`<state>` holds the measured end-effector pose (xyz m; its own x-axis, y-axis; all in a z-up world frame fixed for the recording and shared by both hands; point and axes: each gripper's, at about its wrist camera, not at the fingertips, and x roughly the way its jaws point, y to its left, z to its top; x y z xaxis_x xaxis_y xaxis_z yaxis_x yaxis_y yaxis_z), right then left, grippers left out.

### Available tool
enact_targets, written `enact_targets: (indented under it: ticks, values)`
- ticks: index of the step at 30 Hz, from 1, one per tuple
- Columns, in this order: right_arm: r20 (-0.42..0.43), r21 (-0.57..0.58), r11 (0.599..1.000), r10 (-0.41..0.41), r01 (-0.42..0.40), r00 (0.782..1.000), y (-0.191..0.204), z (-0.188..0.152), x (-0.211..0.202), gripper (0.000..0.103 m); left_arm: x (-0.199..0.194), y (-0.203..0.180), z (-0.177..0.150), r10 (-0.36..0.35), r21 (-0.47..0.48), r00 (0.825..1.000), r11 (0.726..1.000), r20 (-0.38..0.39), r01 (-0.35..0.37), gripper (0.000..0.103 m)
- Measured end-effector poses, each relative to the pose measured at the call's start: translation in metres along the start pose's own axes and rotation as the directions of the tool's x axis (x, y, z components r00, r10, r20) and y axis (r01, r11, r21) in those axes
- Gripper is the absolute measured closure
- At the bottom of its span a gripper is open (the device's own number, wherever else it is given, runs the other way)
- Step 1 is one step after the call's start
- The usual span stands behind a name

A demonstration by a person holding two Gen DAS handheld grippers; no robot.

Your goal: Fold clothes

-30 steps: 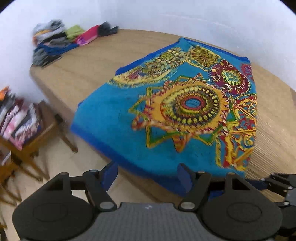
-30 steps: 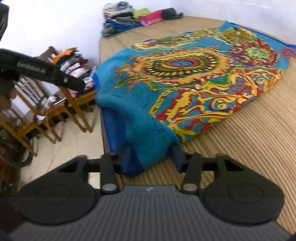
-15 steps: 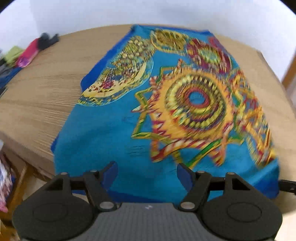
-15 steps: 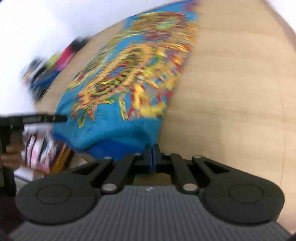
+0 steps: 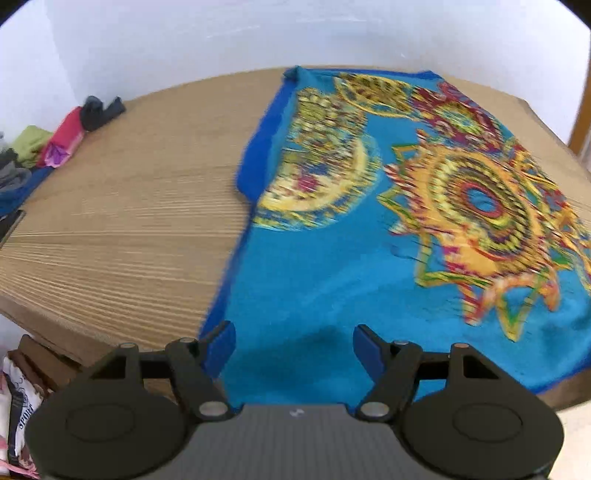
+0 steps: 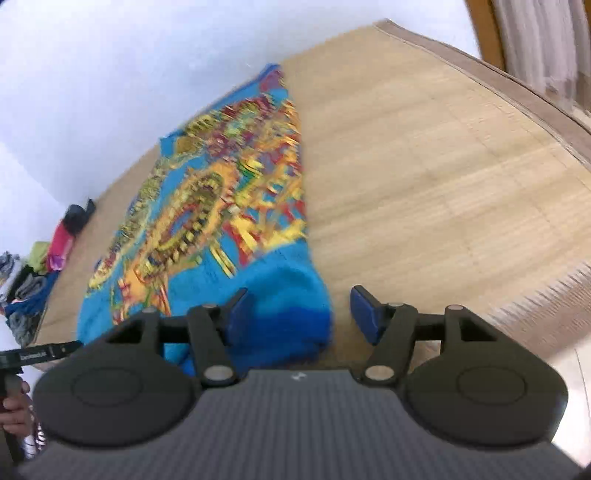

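Blue cloth (image 5: 325,266) with the yellow-red sun print lies spread flat on the wooden table (image 5: 122,206), its long side running toward the white wall (image 5: 258,33); a darker blue hem shows along its left edge in my left view. My left gripper (image 5: 293,345) hangs over the near left part of the cloth, jaws wide, nothing pinched; the left finger sits about over the cloth's left edge, the right one over plain blue fabric. Can't tell if the pads touch the fabric, frame is blurred. My right gripper (image 6: 299,314) is at the near right corner of the cloth (image 6: 207,206), jaws opening; the bunched dark-blue corner sits between them, close against the left pad, clear of the right pad, which is over bare table (image 6: 424,177). No grip there as far as I can see. Pile of folded clothes (image 5: 44,147) at the far left end of the table, well apart from the cloth: green, pink, dark and grey pieces. In the right view, my left hand (image 6: 14,410) shows at the lower left edge on its gripper handle. Curtain (image 6: 539,40) at top right, past the table end.
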<state>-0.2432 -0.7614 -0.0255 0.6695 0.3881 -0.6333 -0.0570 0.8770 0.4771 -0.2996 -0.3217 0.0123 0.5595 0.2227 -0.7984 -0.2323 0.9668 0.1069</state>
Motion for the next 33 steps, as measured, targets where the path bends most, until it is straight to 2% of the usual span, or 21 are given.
enact_targets:
  ticks: [4, 8, 10, 11, 12, 13, 14, 15, 17, 19, 21, 23, 24, 25, 26, 27, 28, 29, 30, 32, 33]
  values:
    - [0.008, -0.134, 0.99, -0.039, 0.039, 0.999, 0.021, -0.003, 0.013, 0.04, 0.012, 0.022, 0.001, 0.009, -0.044, 1.0, 0.999, 0.017, -0.008, 0.03]
    - [-0.002, -0.163, 0.986, -0.031, 0.031, 1.0, 0.033, -0.008, 0.014, 0.04, 0.029, 0.033, 0.004, 0.06, -0.046, 0.998, 0.997, 0.014, -0.059, 0.03]
    - [-0.005, -0.176, 0.984, -0.034, 0.033, 0.999, 0.035, -0.009, 0.013, 0.04, 0.036, 0.038, 0.003, 0.023, -0.06, 1.0, 0.998, 0.005, -0.023, 0.03]
    - [-0.005, -0.188, 0.981, -0.041, 0.039, 0.999, 0.037, -0.009, 0.014, 0.04, 0.039, 0.04, 0.002, -0.005, -0.066, 1.0, 0.998, 0.005, 0.005, 0.036]
    - [-0.007, -0.199, 0.979, -0.046, 0.043, 0.999, 0.039, -0.01, 0.015, 0.042, 0.04, 0.042, 0.002, -0.04, -0.071, 0.999, 0.997, 0.005, 0.04, 0.06]
    - [-0.022, -0.198, 0.979, -0.045, 0.04, 0.999, 0.039, -0.009, 0.016, 0.046, 0.038, 0.042, 0.002, -0.078, -0.067, 0.997, 0.995, 0.0, 0.078, 0.072]
    - [-0.038, -0.198, 0.979, -0.044, 0.036, 0.998, 0.04, -0.008, 0.017, 0.075, 0.035, 0.039, 0.002, -0.062, -0.057, 0.998, 0.997, -0.017, 0.061, 0.085]
    - [-0.055, -0.195, 0.98, -0.042, 0.031, 0.998, 0.041, -0.007, 0.017, 0.097, 0.032, 0.038, 0.002, -0.039, -0.043, 0.999, 0.998, -0.032, 0.038, 0.089]
    - [-0.108, -0.152, 0.988, -0.015, -0.001, 0.994, 0.036, -0.002, 0.012, 0.097, 0.026, 0.038, -0.007, 0.037, -0.001, 0.998, 0.999, -0.052, -0.037, 0.089]
    - [-0.156, -0.193, 0.981, -0.033, 0.002, 0.987, 0.035, -0.004, 0.007, 0.097, 0.02, 0.046, -0.018, 0.048, 0.002, 0.996, 0.999, -0.072, -0.048, 0.089]
    - [-0.198, -0.23, 0.973, -0.052, 0.005, 0.979, 0.035, -0.005, 0.002, 0.093, 0.013, 0.056, -0.025, 0.062, -0.015, 0.995, 0.998, -0.079, -0.063, 0.087]
    - [-0.179, -0.208, 0.977, -0.077, 0.039, 0.981, 0.037, -0.002, -0.009, 0.09, -0.002, 0.069, -0.024, 0.048, -0.056, 0.998, 0.997, -0.048, -0.05, 0.084]
    - [-0.165, -0.193, 0.98, -0.088, 0.055, 0.982, 0.039, 0.0, -0.015, 0.088, -0.011, 0.075, -0.021, 0.025, -0.067, 0.999, 0.997, -0.025, -0.026, 0.071]
    - [-0.123, -0.154, 0.986, -0.084, 0.065, 0.989, 0.044, 0.004, -0.022, 0.085, -0.018, 0.078, -0.016, 0.009, -0.069, 1.0, 0.998, -0.005, -0.01, 0.064]
    - [-0.081, -0.115, 0.991, -0.081, 0.071, 0.993, 0.049, 0.009, -0.03, 0.073, -0.025, 0.081, -0.01, -0.003, -0.067, 1.0, 0.998, 0.016, 0.004, 0.054]
    - [-0.042, -0.068, 0.996, -0.064, 0.061, 0.997, 0.055, 0.012, -0.034, 0.054, -0.03, 0.08, -0.003, -0.01, -0.053, 0.999, 0.999, 0.036, 0.012, 0.047]
    - [-0.003, -0.021, 0.999, -0.041, 0.041, 0.999, 0.064, 0.015, -0.034, 0.043, -0.033, 0.078, 0.004, -0.013, -0.034, 0.999, 0.999, 0.049, 0.014, 0.044]
    - [0.036, 0.026, 1.0, -0.019, 0.018, 0.999, 0.073, 0.018, -0.035, 0.025, -0.032, 0.075, 0.013, -0.006, -0.016, 0.998, 1.0, 0.058, 0.007, 0.037]
    - [0.073, 0.07, 0.998, 0.002, -0.007, 0.997, 0.083, 0.02, -0.035, 0.022, -0.031, 0.071, 0.022, 0.003, 0.001, 0.998, 1.0, 0.065, -0.004, 0.031]
    - [0.109, 0.127, 0.99, 0.054, -0.068, 0.993, 0.106, 0.017, -0.024, 0.022, -0.023, 0.061, 0.039, 0.042, 0.027, 0.997, 0.999, 0.06, -0.043, 0.03]
    - [0.113, 0.14, 0.982, 0.109, -0.125, 0.988, 0.115, 0.012, -0.015, 0.022, -0.015, 0.056, 0.049, 0.048, 0.035, 0.998, 0.998, 0.05, -0.05, 0.03]
